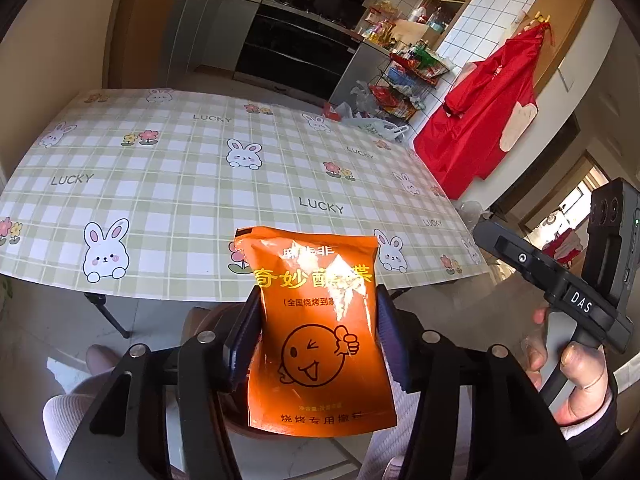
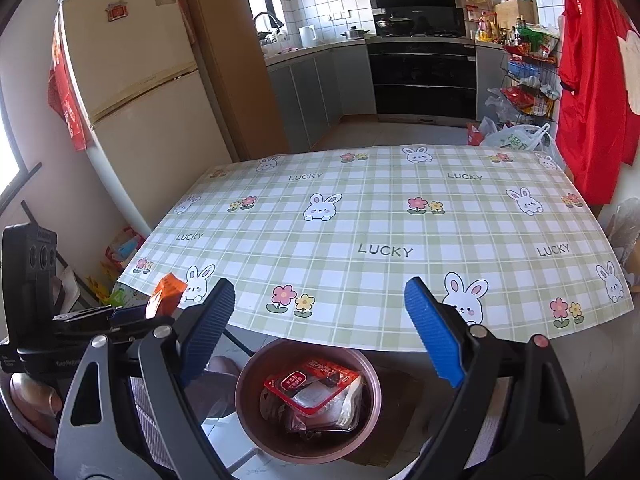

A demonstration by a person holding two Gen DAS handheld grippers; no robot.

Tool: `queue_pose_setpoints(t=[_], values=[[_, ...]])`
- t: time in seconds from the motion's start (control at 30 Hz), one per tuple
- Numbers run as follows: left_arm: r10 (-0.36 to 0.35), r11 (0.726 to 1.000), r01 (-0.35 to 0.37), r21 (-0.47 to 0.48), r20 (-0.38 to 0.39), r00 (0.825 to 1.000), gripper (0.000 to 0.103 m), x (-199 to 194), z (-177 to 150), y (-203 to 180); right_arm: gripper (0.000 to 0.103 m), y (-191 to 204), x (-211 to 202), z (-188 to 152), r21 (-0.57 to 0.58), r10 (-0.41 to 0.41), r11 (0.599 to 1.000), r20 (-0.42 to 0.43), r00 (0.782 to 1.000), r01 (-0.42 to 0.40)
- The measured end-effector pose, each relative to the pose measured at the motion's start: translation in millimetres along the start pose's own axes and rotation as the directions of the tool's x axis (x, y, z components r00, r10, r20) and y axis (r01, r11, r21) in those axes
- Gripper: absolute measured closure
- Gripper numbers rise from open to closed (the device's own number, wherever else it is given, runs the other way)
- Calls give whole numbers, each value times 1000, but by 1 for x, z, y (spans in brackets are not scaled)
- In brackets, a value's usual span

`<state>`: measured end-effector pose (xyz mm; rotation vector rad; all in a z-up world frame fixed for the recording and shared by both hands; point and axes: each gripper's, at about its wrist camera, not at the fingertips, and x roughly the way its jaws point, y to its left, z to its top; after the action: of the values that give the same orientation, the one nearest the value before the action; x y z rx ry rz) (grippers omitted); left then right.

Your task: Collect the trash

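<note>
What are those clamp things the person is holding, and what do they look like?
Two handheld grippers, each with black scissor-like arms joined by silver rivets and two ribbed blue pads. The right gripper has a boxy black body with a white "DAS" label and a small green light. The hand holding it wears a thin bangle and a dark cuff.

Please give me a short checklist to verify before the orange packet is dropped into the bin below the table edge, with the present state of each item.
1. Orange packet sits between the left gripper pads: ok; whether the pads still press it: cannot tell.
2. Right gripper is open and empty: ok.
3. Pink bin stands on the floor just past the table edge: ok.
4. Bin has room; only red wrappers lie at its bottom: ok.
5. Packet is directly above the bin mouth: cannot tell; the packet appears left of the bin in the right wrist view.
6. No trash remains on the tablecloth: ok.
</note>
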<state>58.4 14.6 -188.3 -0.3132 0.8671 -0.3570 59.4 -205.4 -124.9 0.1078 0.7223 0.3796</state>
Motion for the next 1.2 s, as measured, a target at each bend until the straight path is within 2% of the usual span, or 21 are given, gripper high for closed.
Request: queue_pose_setpoints(t=[0.07, 0.17, 0.43, 0.9, 1.07, 1.2], values=[[1, 1000, -1, 14, -21, 1000, 42, 3, -2, -3, 17, -2, 0, -1, 10, 2, 1000, -1, 1000, -2], [-5, 999, 6, 31, -38, 999, 41, 8, -6, -6, 17, -1, 0, -2, 8, 1, 1000, 0, 1000, -1], [-22, 999, 25, 38, -79, 997, 40, 17, -14, -5, 17, -2, -1, -2, 7, -1, 1000, 1, 1000, 1], [-47, 995, 56, 80, -106, 993, 38, 23, -17, -20, 17, -3, 0, -3, 10, -4, 1000, -3, 1000, 4], [-71, 992, 80, 93, -102, 992, 20, 22, -17, -24, 17, -5, -2, -3, 14, -7, 1000, 2, 1000, 7], [-63, 993, 71, 96, -87, 994, 11, 20, -15, -25, 17, -7, -4, -3, 13, -12, 1000, 3, 1000, 12]])
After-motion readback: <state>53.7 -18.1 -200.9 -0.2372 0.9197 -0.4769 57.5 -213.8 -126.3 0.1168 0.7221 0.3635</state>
